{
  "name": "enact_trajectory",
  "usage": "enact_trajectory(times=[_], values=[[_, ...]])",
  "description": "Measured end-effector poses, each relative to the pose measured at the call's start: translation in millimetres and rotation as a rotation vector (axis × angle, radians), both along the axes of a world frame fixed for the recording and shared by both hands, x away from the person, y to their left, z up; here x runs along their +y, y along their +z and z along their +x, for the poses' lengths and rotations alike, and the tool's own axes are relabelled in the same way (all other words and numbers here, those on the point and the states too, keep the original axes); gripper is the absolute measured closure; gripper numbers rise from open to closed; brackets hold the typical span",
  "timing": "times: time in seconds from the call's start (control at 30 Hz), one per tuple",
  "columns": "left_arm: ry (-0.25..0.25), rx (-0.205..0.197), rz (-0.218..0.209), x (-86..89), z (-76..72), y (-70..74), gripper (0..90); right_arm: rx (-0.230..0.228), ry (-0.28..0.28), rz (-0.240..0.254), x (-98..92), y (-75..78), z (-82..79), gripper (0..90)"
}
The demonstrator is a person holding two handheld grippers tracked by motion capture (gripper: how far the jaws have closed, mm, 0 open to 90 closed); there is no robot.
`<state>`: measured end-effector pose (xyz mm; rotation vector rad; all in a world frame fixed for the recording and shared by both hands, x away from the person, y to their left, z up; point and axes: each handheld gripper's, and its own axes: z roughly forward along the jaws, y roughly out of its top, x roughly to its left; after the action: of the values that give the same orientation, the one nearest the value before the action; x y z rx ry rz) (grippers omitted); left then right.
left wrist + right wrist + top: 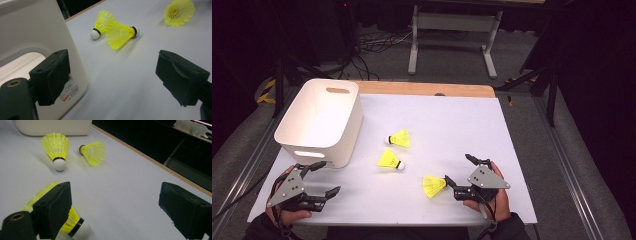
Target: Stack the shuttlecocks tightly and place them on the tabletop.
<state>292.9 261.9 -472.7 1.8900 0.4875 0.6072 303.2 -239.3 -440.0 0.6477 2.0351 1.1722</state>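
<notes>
Hovering w/ fingers wide apart, right gripper [460, 176] nears closest shuttlecock [433, 185]; left gripper [325, 177] empty too; off-centre pinch may crush skirt.

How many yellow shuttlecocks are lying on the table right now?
3. One shuttlecock lies mid-table, a second just nearer, beside the white bin, and a third lies against the right gripper.

The white bin [319, 120] is blocking the table's [462, 125] far left corner, just beside the left gripper [323, 176]. Three yellow shuttlecocks [391, 159] are lying scattered across the middle, one [433, 185] touching the right gripper [458, 169]; the far right part is lying open.
</notes>
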Motion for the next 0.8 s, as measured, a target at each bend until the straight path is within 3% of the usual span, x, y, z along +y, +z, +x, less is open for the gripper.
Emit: enact_trajectory(times=[0.8], values=[[-0.027,0.037,0.042,-12.0,-0.3,-6.5,15.4,0.063,0.016,0.001,2.3,-2.8,10.4,12.9]])
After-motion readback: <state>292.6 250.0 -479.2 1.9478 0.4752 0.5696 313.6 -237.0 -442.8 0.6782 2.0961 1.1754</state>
